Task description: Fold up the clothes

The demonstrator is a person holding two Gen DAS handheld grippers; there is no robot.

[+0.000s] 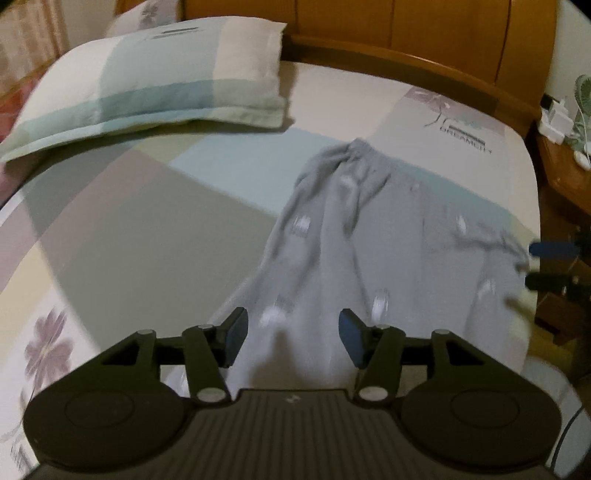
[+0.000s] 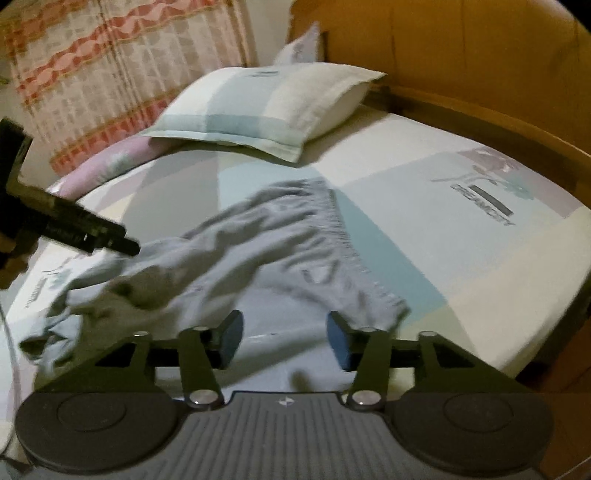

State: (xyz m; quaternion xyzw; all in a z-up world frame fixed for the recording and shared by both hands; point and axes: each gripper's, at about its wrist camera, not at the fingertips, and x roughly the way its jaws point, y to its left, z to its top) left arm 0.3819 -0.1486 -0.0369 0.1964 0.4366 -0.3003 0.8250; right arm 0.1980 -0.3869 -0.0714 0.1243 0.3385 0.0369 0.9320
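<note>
Pillow beyond open bedsheet

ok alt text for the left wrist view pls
The open left gripper hovers over grey patterned pants spread on a pastel patchwork bed sheet. A pillow lies by the wooden headboard, and the right gripper pokes in at the right edge.

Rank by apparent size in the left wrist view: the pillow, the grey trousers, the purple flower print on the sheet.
1. grey trousers
2. pillow, close to the trousers; fisheye and distance make this unsure
3. purple flower print, clearly smallest
</note>
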